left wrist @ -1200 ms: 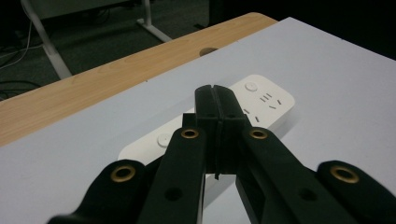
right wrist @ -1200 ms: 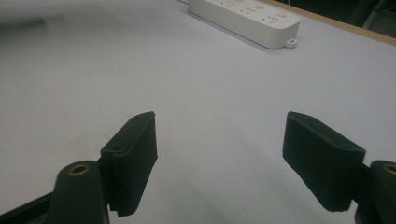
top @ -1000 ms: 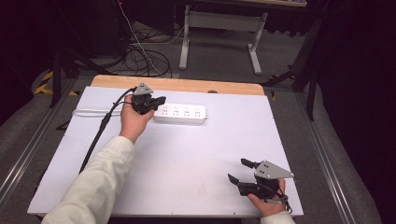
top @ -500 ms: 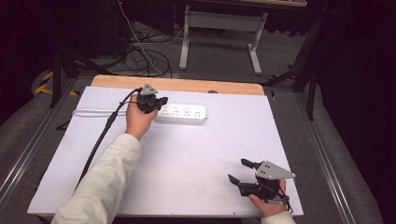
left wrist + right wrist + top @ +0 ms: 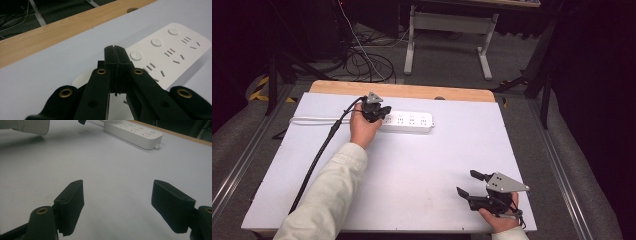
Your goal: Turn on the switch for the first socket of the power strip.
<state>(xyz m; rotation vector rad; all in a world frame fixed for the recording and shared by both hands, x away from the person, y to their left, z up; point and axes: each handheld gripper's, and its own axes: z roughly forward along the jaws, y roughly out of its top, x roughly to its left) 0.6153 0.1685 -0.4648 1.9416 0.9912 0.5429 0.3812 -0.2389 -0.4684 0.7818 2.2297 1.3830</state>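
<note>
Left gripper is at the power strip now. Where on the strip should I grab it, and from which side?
Probably across the power strip's narrow width near its left end, coming from above. It lies flat on the white table, long and slim, so only the two long edges seem to fit between the jaws. The left gripper is over that end, its jaws shut, so open first. Its white cord leaves that end.

Hidden ends and cropped edges

The left gripper (image 5: 379,111) covers the near end of the power strip (image 5: 409,121) from above — whether its pressed-together jaws touch the strip I cannot tell. In the left gripper view the strip's (image 5: 167,52) near end sits behind the jaws and its cord stays out of sight. The right gripper view cuts off the sleeve (image 5: 30,126) at the top edge, and the strip's (image 5: 135,131) far end runs out of frame too.
</note>
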